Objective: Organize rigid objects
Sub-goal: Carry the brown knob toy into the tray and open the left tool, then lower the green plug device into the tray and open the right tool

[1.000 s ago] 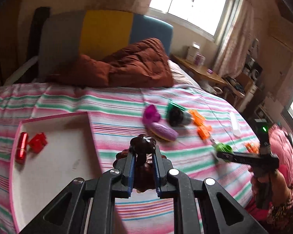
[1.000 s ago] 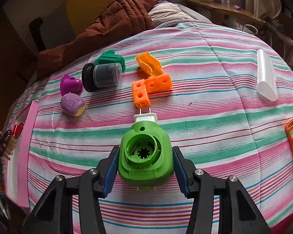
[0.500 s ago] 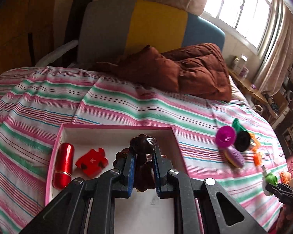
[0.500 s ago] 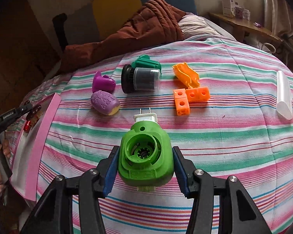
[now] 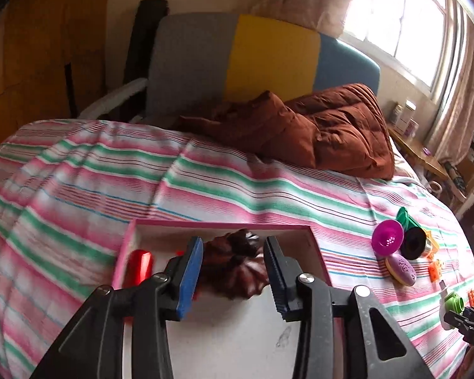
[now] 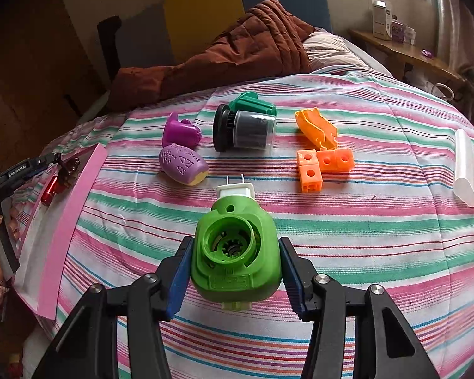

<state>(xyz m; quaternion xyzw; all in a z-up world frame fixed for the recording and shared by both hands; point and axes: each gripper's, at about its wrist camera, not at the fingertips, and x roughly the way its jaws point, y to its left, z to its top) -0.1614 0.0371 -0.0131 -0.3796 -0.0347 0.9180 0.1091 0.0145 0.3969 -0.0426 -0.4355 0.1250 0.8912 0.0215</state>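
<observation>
- Left gripper (image 5: 233,279) gapes over the tray (image 5: 316,252), brown piece (image 5: 237,268) loose between its jaws.
- Right gripper (image 6: 235,271) clamps green plug (image 6: 235,249).
- Several toys lie outside the tray.

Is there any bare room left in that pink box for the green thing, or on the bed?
The pink tray has bare white floor in its near half, behind the brown piece and right of the red cylinder. On the bed, the stripes between the orange blocks and white tube lie bare. The purple pieces and black cup are crowded.
</observation>
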